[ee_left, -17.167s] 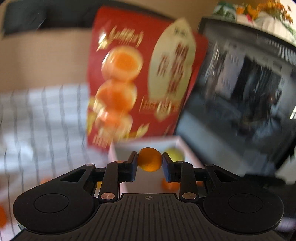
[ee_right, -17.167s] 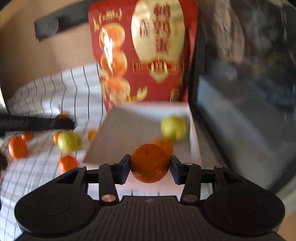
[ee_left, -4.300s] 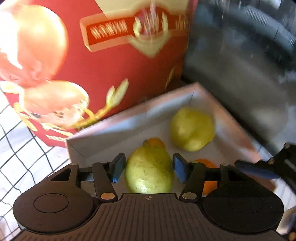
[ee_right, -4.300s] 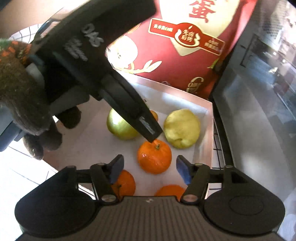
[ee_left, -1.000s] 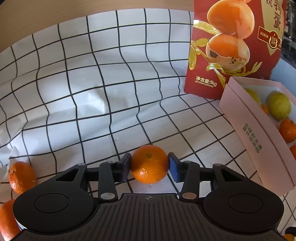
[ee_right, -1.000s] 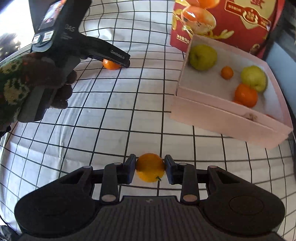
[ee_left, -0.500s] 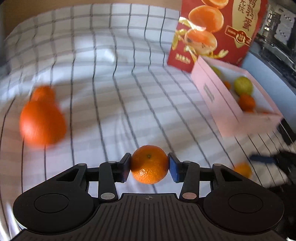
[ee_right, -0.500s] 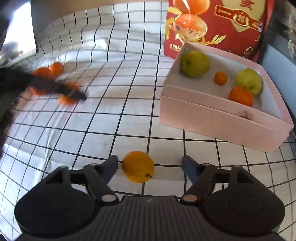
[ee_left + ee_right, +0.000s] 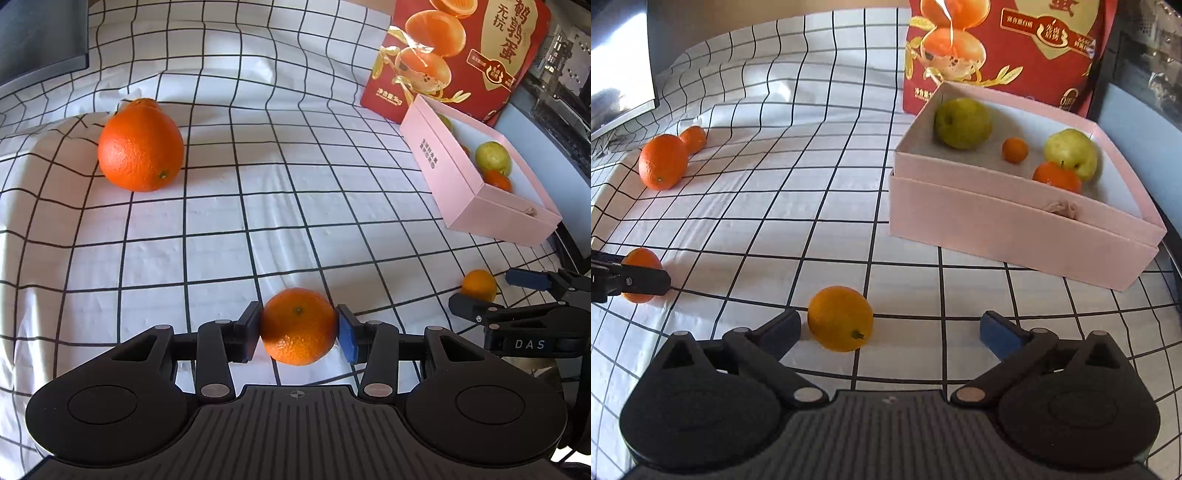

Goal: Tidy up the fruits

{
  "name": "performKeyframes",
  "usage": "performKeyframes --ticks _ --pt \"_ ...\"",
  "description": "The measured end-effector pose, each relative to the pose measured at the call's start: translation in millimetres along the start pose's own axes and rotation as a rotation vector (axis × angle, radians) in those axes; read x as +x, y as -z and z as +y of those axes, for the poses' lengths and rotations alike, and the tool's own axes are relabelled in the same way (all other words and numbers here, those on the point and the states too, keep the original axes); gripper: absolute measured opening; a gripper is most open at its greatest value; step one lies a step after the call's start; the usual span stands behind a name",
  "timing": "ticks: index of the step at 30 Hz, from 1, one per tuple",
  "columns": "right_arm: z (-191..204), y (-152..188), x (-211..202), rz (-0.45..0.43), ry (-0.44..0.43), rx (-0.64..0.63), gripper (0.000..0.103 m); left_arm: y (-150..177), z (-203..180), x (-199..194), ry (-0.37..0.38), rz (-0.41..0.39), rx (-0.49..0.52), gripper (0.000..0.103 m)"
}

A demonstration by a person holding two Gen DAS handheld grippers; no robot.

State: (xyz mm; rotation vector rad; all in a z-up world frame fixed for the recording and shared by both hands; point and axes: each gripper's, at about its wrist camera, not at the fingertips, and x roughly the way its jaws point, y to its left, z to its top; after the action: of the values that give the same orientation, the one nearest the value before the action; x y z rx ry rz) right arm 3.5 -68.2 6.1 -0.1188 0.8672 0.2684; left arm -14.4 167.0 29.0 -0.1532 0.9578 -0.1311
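The pink box stands open-topped on the checked cloth; only the right wrist view shows all its fruit. The left claw grips a mandarin. The right claw gapes wide around a yellow-orange fruit lying beside one finger.

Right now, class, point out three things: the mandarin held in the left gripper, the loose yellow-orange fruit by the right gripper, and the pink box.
mandarin (image 9: 298, 326), left wrist view, middle of its peel.
yellow-orange fruit (image 9: 839, 317), right wrist view, its upper skin.
pink box (image 9: 1008, 225), right wrist view, near side wall.
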Motion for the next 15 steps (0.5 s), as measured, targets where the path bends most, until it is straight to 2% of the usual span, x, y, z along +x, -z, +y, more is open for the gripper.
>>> performKeyframes --ticks 10,12,15 --pt "0.5 3.0 -4.2 0.012 -0.006 -0.001 0.102 -0.8 -0.9 1.0 0.002 0.009 -0.002 0.048" --pt "3.3 6.9 -10.0 0.017 -0.027 -0.018 0.097 -1.5 1.4 0.6 0.013 0.018 -0.015 0.048" --pt "9.5 14.9 -19.5 0.009 -0.035 -0.049 0.096 -1.4 2.4 0.3 0.023 0.026 -0.032 0.048"
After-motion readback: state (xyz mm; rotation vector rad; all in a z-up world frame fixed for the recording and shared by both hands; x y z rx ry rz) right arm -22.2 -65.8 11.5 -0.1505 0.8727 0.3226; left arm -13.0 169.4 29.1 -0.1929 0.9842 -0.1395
